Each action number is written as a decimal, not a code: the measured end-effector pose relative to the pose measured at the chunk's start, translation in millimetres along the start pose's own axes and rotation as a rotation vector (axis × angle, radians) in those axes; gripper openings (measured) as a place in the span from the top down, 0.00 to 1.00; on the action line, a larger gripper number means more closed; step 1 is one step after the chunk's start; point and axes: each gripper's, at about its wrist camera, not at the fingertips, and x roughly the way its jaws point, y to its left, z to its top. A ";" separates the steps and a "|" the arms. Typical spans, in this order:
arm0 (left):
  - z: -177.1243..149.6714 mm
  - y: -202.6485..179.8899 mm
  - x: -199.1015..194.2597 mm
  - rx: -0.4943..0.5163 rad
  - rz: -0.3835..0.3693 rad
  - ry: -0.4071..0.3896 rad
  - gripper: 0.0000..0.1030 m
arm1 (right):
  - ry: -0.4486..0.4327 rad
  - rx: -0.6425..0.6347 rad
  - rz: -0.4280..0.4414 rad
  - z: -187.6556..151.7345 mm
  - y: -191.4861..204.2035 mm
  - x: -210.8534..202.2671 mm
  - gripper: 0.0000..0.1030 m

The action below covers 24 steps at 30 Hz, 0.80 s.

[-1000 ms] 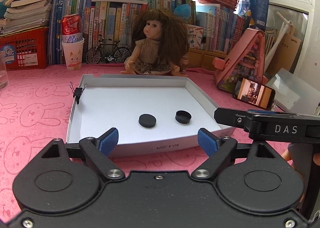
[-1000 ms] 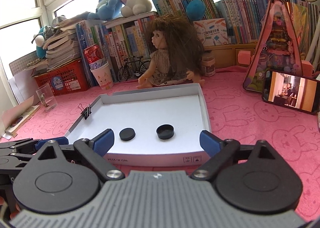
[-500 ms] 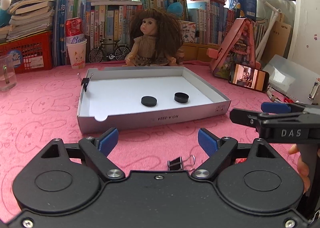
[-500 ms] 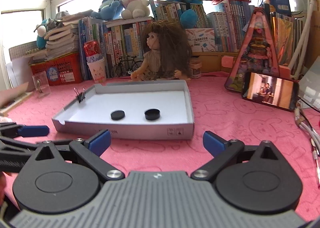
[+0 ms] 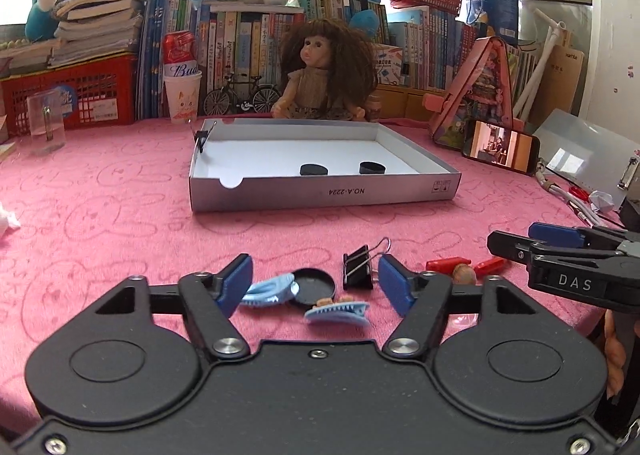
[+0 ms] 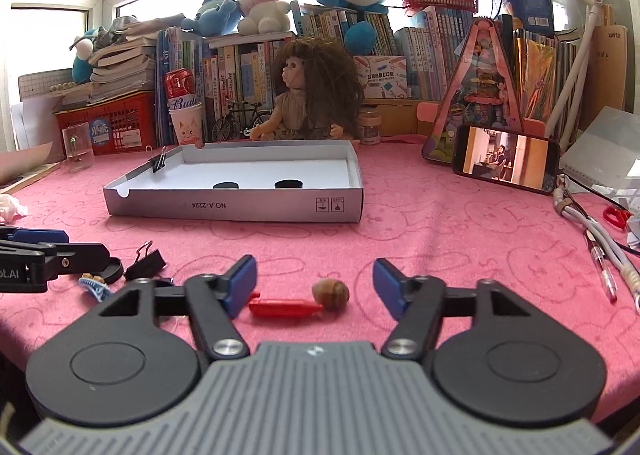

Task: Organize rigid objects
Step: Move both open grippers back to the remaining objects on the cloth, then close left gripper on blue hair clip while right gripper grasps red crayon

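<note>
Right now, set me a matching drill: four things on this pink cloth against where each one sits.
Things:
1. black round lid
2. red clip
3. two black discs
4. phone

Places:
A. inside the white tray
B. between the left gripper fingers, untouched
C. propped against the pink triangular toy house
D. between the right gripper fingers, beside a brown nut

Pairs: 1-B, 2-D, 3-A, 4-C. Both grippers' jaws are closing, not yet pressing anything.

Pink bunny-print cloth (image 5: 100, 223), grey box (image 5: 320, 193), blue fingers (image 5: 394, 289).
</note>
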 end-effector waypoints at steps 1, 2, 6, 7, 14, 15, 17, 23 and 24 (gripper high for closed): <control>-1.5 0.5 -0.7 -0.006 0.006 0.003 0.43 | -0.003 -0.004 -0.001 -1.6 1.8 -1.5 0.42; -3.3 0.7 -1.4 -0.010 0.012 0.006 0.48 | -0.006 -0.010 0.000 -3.4 3.7 -2.8 0.43; -9.0 -0.7 -4.0 -0.003 0.019 0.017 0.52 | 0.009 -0.026 0.010 -7.6 9.5 -1.3 0.43; -10.1 -1.3 -5.4 -0.003 0.019 0.017 0.52 | 0.013 -0.028 0.010 -8.4 10.6 -0.6 0.43; -15.4 -14.0 -10.5 0.023 0.020 0.002 0.52 | 0.011 -0.035 -0.033 -13.2 16.6 3.0 0.41; -15.8 -15.2 -9.7 0.028 0.018 0.006 0.52 | 0.008 -0.037 -0.037 -13.6 17.8 3.2 0.41; -16.4 -17.6 -8.0 0.032 0.013 0.015 0.52 | 0.005 -0.045 -0.046 -14.4 20.4 4.4 0.41; -19.5 -17.7 -4.6 0.026 0.028 0.028 0.52 | 0.026 -0.059 -0.039 -16.9 21.8 9.6 0.41; -19.8 -17.4 -3.6 0.022 0.030 0.032 0.52 | 0.027 -0.053 -0.037 -16.6 21.3 9.8 0.41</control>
